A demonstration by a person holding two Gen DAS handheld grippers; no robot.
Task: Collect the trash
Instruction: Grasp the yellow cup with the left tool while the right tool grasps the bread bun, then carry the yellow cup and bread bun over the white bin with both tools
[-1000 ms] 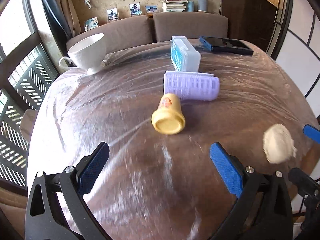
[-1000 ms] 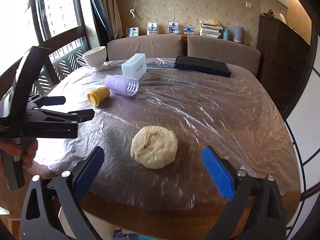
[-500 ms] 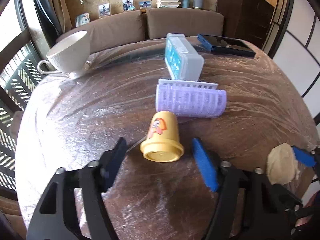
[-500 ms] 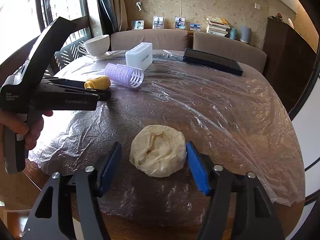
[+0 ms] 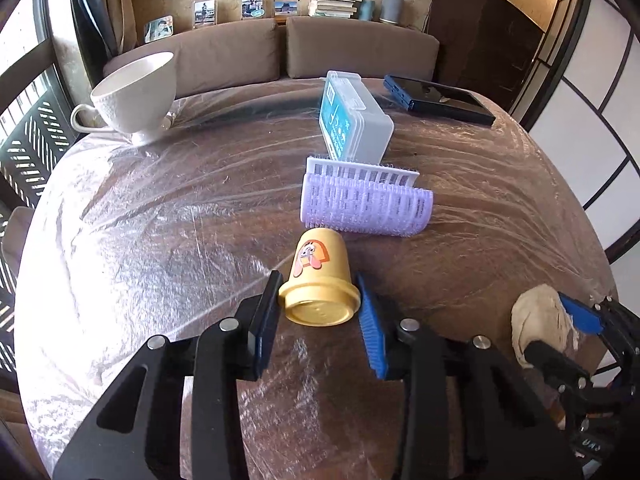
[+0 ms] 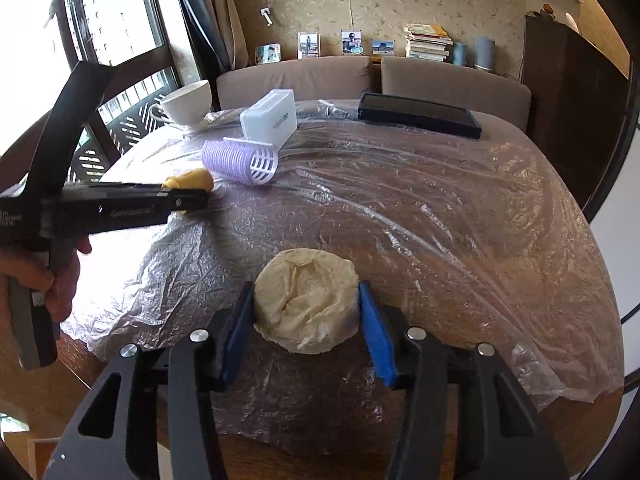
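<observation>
A small yellow cup (image 5: 320, 256) with a cartoon sticker lies on its side on the film-covered table (image 5: 160, 220). My left gripper (image 5: 318, 280) is shut on its rim end, one pad on each side. From the right wrist view, the left gripper (image 6: 188, 200) hides most of the yellow cup (image 6: 194, 178). A cream crumpled paper wad (image 6: 306, 300) lies near the table's front edge. My right gripper (image 6: 305, 286) is still closing, and both blue pads touch the wad's sides. The left wrist view shows the wad (image 5: 536, 320) at far right.
Behind the yellow cup lie a purple hair roller (image 5: 368, 208) and a white and blue plastic box (image 5: 352, 124). A white teacup (image 5: 132, 92) stands at the back left, a dark flat case (image 5: 440, 100) at the back right. A brown sofa (image 5: 240, 56) runs behind the table.
Both grippers went from wide open to closed. The left one moved forward around the yellow cup and gripped it. The right one closed in on the paper wad.
</observation>
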